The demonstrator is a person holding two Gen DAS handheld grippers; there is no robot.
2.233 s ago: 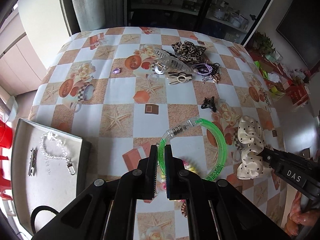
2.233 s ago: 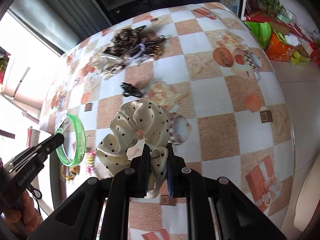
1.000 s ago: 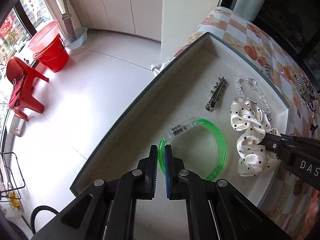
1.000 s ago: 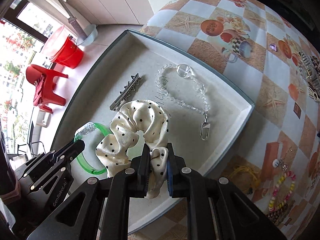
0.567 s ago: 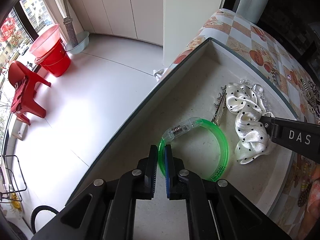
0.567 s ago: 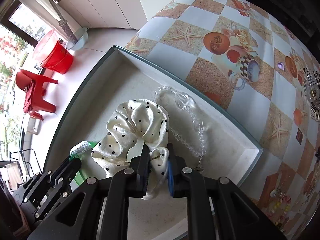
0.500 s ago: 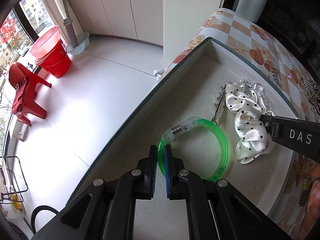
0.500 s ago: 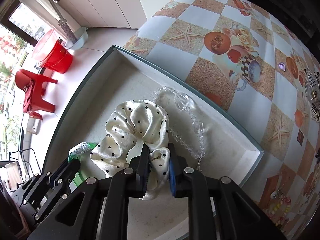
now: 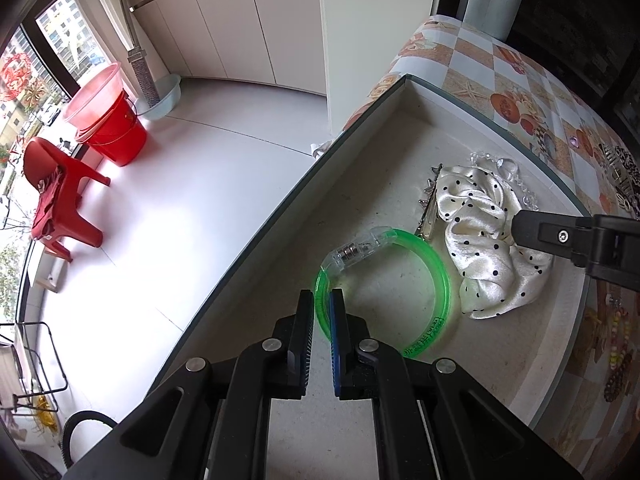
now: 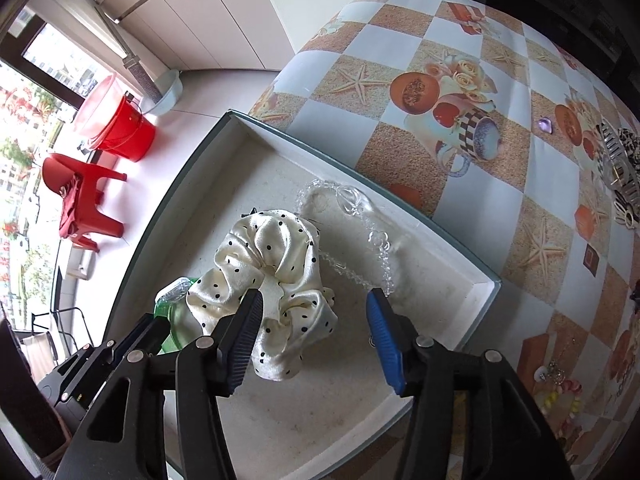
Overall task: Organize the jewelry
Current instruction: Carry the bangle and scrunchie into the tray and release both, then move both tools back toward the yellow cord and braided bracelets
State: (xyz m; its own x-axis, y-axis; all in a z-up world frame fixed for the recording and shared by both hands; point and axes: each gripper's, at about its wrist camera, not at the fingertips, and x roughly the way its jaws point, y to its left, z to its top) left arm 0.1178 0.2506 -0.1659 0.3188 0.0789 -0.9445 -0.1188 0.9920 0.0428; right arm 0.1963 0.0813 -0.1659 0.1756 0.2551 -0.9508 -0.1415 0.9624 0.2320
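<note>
Left wrist view: my left tongs (image 9: 322, 312) are clenched on the rim of the green bangle (image 9: 434, 280), which lies low over the tray (image 9: 384, 184) floor, I judge so it can be set down flat; small dark print on the band near the tongs is too small to read. My right tongs (image 10: 314, 306) are opening, their pads off the polka-dot scrunchie (image 10: 276, 276), which rests in the tray between and just ahead of them, over the hair clip (image 9: 430, 208) and beside the clear bead bracelet (image 10: 352, 208).
</note>
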